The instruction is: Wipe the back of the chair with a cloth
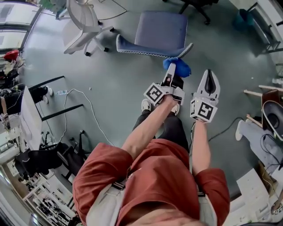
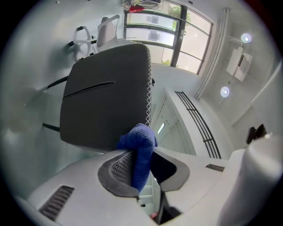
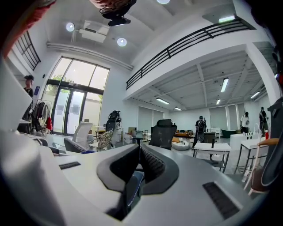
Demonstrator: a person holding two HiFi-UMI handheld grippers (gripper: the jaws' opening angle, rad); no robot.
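Note:
The chair stands in front of me, its blue-grey seat beyond the curved top edge of its back. In the left gripper view the dark back panel fills the middle, tilted, close ahead. My left gripper is shut on a blue cloth, which bunches out past the jaws right by the back's lower edge; touching or not, I cannot tell. My right gripper hangs to the right of the cloth, shut and holding nothing, pointing across the room.
A white office chair stands at the back left and a black chair base behind the seat. Cables run over the floor by a cluttered desk on the left. Wooden furniture is on the right. People stand far off.

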